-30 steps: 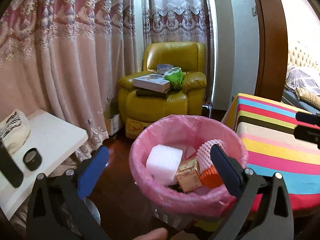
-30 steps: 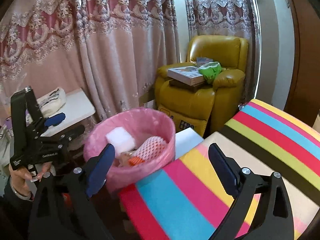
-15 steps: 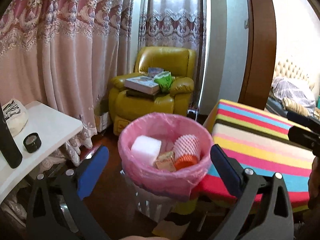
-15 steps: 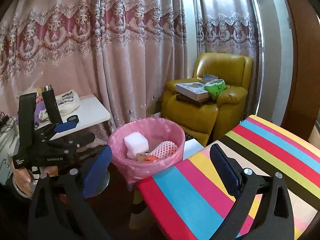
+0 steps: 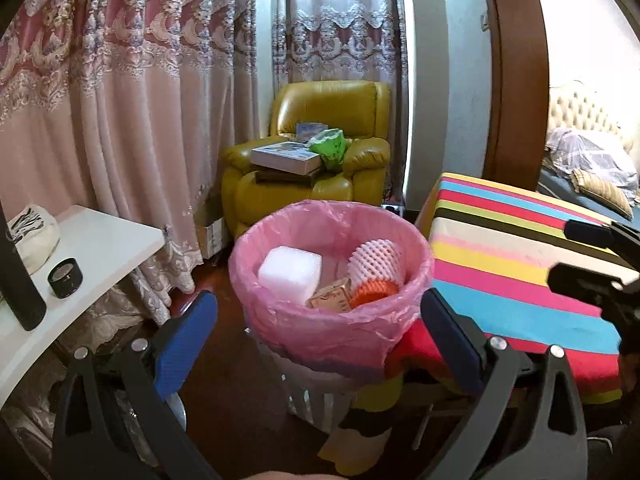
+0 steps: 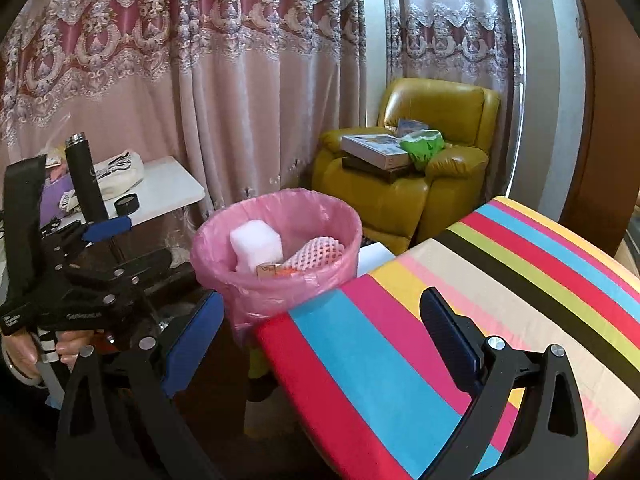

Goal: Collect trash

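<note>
both grippers empty, fingers spread wide. left gripper (image 5: 318, 330) held low in front of pink-lined trash bin (image 5: 332, 320), blue pads either side of its near rim in the left wrist view, not touching it. also seen from the right wrist view (image 6: 112, 240), gripped from below by a hand (image 6: 24, 354). right gripper (image 6: 322, 330) hung above striped table (image 6: 500, 300), over the red and blue bands at the near corner, clasping nothing.

bin stood on dark floor, pressed against the table's corner, liner (image 6: 280, 280) folded over the rim. inside lay white foam block (image 5: 290, 270) at left, pink mesh fruit sleeve (image 5: 376, 258) at right with an orange end (image 5: 374, 290), small tan carton (image 5: 332, 302) between them toward the front.

left of the bin, white side table (image 5: 104, 240) carried black tape roll (image 5: 66, 278), tall black cylinder (image 6: 86, 180) and a white printed bag (image 6: 116, 172). behind the bin, yellow armchair (image 5: 320, 168) held flat boxes (image 5: 286, 156) and green bag (image 5: 330, 148). pink lace curtains (image 5: 120, 100) hung across the back. surface of the striped table bare apart from its stripes.
</note>
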Demonstrator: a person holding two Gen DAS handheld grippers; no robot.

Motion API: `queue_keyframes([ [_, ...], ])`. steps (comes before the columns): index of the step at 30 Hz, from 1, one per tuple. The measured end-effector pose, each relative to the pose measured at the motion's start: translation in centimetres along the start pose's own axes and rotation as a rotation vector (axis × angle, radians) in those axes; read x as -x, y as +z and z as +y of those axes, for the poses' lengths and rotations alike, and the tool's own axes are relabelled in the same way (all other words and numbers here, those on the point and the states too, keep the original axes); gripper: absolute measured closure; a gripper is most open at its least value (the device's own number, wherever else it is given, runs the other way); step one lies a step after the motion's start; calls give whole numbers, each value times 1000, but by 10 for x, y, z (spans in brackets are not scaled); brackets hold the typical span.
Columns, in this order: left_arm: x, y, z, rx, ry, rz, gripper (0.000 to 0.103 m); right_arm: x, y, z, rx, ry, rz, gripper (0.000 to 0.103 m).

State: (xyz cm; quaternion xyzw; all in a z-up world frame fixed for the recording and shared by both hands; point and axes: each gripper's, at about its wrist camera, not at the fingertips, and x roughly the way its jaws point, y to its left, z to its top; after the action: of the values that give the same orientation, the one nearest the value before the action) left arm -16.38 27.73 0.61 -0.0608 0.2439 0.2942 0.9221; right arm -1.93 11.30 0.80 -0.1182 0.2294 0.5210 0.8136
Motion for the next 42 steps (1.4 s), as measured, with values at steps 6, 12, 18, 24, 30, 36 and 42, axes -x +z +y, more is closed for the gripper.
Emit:
queue_keyframes([
  [6,1,0,-4,-18,-44,9,5,-3,-2,0,0,-28,-6,10],
  [12,-3,-1,-5,-21,-34,20,5,-4,-3,-3,-2,-104,-13,10],
  [18,-6,-4,-4,-18,-34,33,5,-6,-4,-4,7,-124,-16,10],
  [24,-7,-6,-2,-12,-40,41,5,-7,-5,-2,11,-115,-21,10],
  [30,-8,-5,-2,-12,-42,42,5,-6,-5,-2,7,-107,-32,10],
  [36,-9,-5,-3,-14,-43,43,5,-6,-5,-2,9,-107,-30,10],
  [42,-11,-6,-3,-14,-43,48,5,-6,-5,-1,9,-106,-29,10],
])
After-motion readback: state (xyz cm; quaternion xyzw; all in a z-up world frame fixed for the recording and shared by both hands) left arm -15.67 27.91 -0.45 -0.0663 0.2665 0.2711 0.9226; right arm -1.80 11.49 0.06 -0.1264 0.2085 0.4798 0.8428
